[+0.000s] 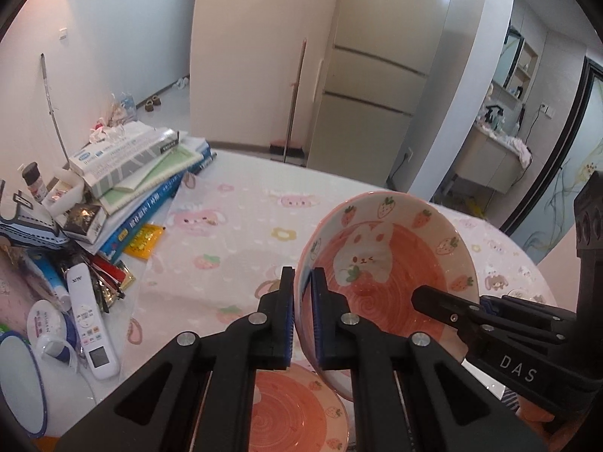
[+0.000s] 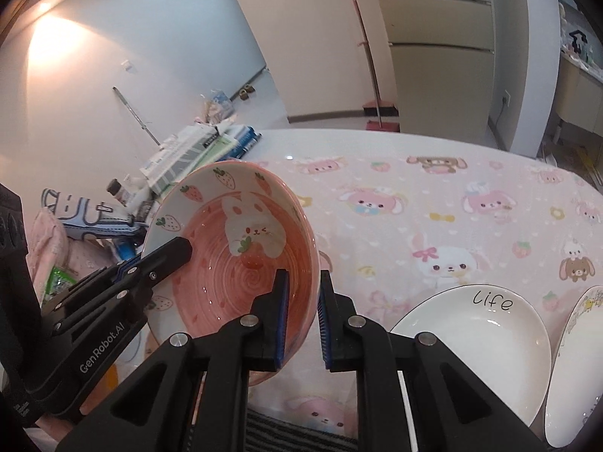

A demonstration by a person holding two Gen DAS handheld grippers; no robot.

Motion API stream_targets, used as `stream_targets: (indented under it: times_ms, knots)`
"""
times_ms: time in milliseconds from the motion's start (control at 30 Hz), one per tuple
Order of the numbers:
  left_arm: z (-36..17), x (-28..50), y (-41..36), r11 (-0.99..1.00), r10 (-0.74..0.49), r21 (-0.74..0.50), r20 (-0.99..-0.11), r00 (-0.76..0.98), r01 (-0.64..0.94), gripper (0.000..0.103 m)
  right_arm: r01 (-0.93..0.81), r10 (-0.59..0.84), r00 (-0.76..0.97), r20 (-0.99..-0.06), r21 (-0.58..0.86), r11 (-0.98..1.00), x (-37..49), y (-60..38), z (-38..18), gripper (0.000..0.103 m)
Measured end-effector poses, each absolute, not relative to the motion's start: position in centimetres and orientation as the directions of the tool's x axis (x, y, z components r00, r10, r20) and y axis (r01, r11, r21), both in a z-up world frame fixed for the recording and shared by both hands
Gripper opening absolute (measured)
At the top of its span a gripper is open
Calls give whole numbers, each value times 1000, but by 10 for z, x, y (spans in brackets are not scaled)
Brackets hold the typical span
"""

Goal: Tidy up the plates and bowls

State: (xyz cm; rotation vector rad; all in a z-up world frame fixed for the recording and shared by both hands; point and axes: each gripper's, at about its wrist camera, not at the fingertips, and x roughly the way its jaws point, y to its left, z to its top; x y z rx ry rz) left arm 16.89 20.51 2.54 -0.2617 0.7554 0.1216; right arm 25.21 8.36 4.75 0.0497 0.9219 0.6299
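- Both my tongs, left [image 1: 302, 316] and right [image 2: 303, 320], clenched on pink strawberry-bunny ceramic bowl [image 2: 241, 260], opposite rims, tilted.
- Risk: thin rim grips slip, bowl drops onto matching pink plate [image 1: 297, 410] below.

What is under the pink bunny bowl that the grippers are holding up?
Under the bunny bowl sits a pink swirly plate with strawberries on its rim, on the tablecloth. The left gripper covers much of the plate, so its whole picture cannot be seen.

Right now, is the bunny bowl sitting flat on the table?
No, the bunny bowl is tilted up off the tablecloth, pinched at its rim by the left gripper and right gripper.
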Motion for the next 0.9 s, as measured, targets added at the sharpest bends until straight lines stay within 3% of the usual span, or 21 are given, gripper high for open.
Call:
stream_targets:
  times_ms: [400,567,900]
  knots:
    - [66,108,206,961,98,-164,-556,826,-225,6,-597,609,440,-660,292,747,206,90,81,16]
    - [48,93,210,953,181,-91,-587,789,-287,6,-627,598,379,-706,279,727,196,112,65,16]
    - [18,64,231,929,227,-95,-620,751,-359,7,-693,563,337,-754,206,691,174,145,38,16]
